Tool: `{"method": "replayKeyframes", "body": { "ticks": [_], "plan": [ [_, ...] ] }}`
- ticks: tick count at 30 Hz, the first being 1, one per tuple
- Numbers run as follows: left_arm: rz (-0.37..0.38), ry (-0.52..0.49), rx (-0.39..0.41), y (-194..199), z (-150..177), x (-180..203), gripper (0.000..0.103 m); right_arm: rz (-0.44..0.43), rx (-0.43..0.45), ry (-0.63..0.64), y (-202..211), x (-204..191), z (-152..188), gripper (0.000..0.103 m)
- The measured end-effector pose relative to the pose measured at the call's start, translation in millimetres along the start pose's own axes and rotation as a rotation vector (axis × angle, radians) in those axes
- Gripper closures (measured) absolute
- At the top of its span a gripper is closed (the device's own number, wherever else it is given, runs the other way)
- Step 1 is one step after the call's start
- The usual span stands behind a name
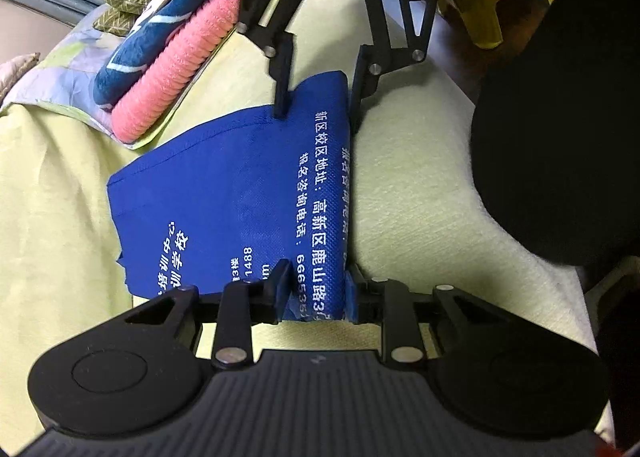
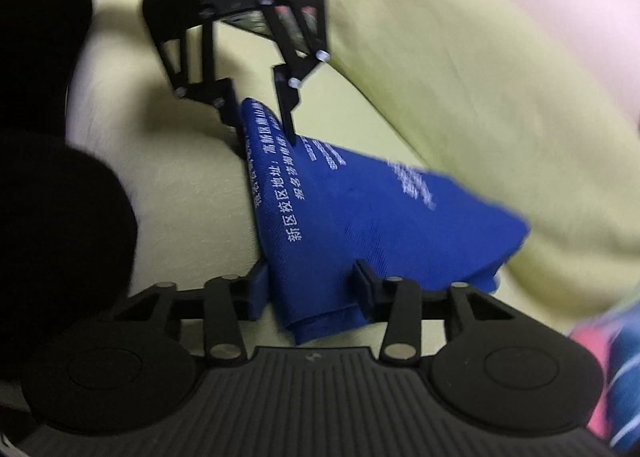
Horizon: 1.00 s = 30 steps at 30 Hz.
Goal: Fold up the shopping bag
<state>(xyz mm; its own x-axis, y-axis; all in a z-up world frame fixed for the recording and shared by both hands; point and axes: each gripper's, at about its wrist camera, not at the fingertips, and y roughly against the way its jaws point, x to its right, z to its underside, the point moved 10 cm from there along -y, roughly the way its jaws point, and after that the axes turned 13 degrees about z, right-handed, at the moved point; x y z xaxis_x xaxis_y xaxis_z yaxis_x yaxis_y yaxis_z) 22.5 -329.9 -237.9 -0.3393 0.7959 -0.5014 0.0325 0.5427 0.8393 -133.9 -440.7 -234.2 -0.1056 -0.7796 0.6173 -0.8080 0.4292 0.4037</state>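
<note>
Blue shopping bag (image 1: 240,193) lies part-folded on the yellow-green bed sheet (image 1: 420,197), near its edge. Left gripper (image 1: 316,289) and right gripper (image 2: 308,289) each pinch an end of the folded edge. Fabric looks light, limp, non-slippery; grip corners, keep taut.

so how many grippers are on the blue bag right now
2. The left gripper grips the near end of the blue bag along its folded edge; the right gripper grips the far end of that same edge. Both straddle the fabric.
</note>
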Motion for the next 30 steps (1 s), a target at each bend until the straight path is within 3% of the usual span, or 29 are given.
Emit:
{"method": "replayKeyframes", "body": {
  "ticks": [7,12,17,22,30],
  "plan": [
    [0.044,0.132,-0.020,7.2,-4.1,-23.2,0.075,-0.216,-0.183,-0.371,-4.8,23.3,-1.9,0.069],
    [0.093,0.256,0.020,13.6,-4.5,-47.1,0.075,-0.464,-0.316,-0.794,-19.8,57.6,8.1,0.069],
    [0.137,0.326,0.030,6.8,1.0,-58.6,0.075,-0.601,-0.420,-1.089,-37.8,77.6,21.4,0.071],
    [0.149,0.369,0.036,2.1,3.8,-63.3,0.073,-0.606,-0.501,-1.269,-43.7,93.0,34.7,0.072],
    [0.106,0.431,0.044,4.1,8.2,-71.2,0.062,-0.460,-0.558,-1.294,-51.7,100.9,33.3,0.080]
  ]
}}
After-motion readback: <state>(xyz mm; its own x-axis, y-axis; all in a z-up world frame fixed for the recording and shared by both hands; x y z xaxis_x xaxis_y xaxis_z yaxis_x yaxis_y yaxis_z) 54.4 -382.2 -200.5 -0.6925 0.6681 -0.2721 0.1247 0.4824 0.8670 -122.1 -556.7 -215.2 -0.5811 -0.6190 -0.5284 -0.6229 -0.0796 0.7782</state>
